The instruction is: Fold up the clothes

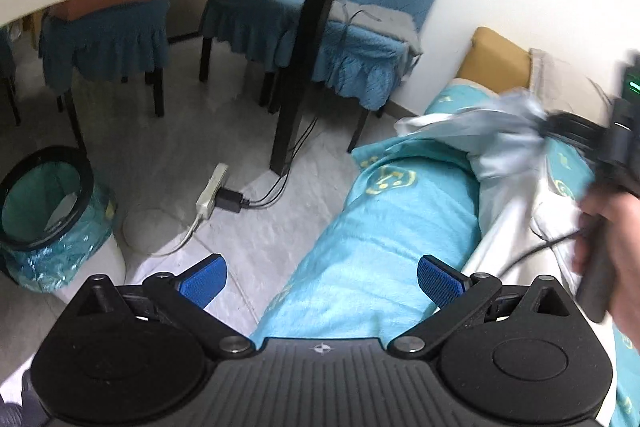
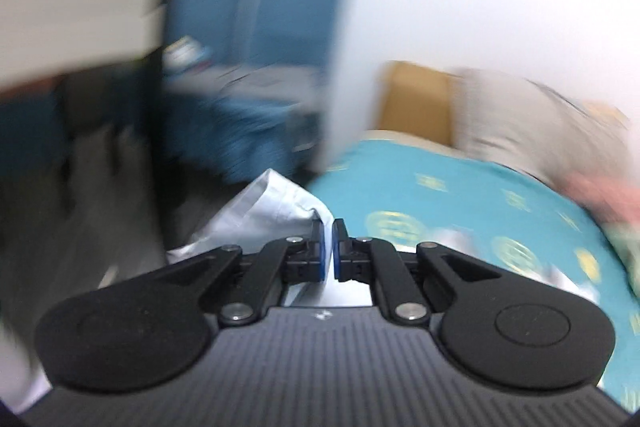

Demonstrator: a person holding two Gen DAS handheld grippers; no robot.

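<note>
A pale grey-white garment [image 1: 492, 143] lies crumpled on a turquoise blanket [image 1: 380, 227] with yellow emblems. My left gripper [image 1: 322, 277] is open and empty, its blue pads spread wide over the blanket's near edge. My right gripper [image 2: 328, 247] is shut on a fold of the garment [image 2: 276, 207] and holds it lifted above the blanket [image 2: 460, 211]. In the left wrist view the right gripper [image 1: 560, 129] and the hand holding it show at the far right, pinching the cloth. The right wrist view is motion-blurred.
A power strip [image 1: 212, 191] with cables lies on the grey floor. A bin with a teal liner [image 1: 44, 203] stands at left. Chairs with blue covers [image 1: 376, 47] and a black table leg [image 1: 296, 87] stand behind. A tan cushion [image 1: 496, 59] leans on the white wall.
</note>
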